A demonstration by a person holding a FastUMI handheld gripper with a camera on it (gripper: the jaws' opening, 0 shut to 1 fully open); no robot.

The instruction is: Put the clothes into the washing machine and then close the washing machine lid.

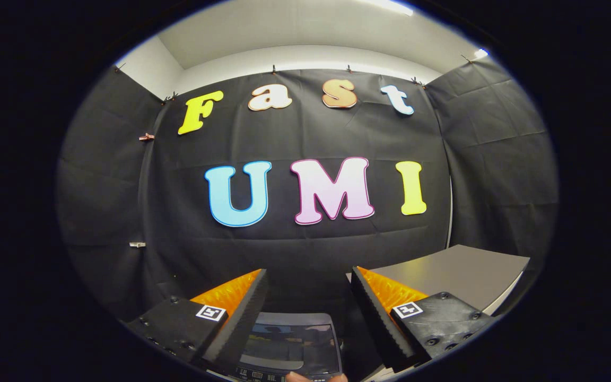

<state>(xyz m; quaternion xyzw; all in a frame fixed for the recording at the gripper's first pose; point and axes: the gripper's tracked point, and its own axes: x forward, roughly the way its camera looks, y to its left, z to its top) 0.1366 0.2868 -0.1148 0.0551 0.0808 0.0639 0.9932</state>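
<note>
My gripper [310,281] is held up high and level, facing the black cloth wall. Its two black fingers with orange sides stand wide apart, with nothing between them. Far below, seen through the gap between the fingers, is the washing machine [289,347]; its dark glass lid lies flat and looks closed. Part of a hand [311,377] shows at the near edge of the machine. I see no clothes from this angle.
A grey table top [459,273] stands to the right, beyond the right finger [377,313], next to the washing machine. Black cloth walls close the booth ahead and on both sides.
</note>
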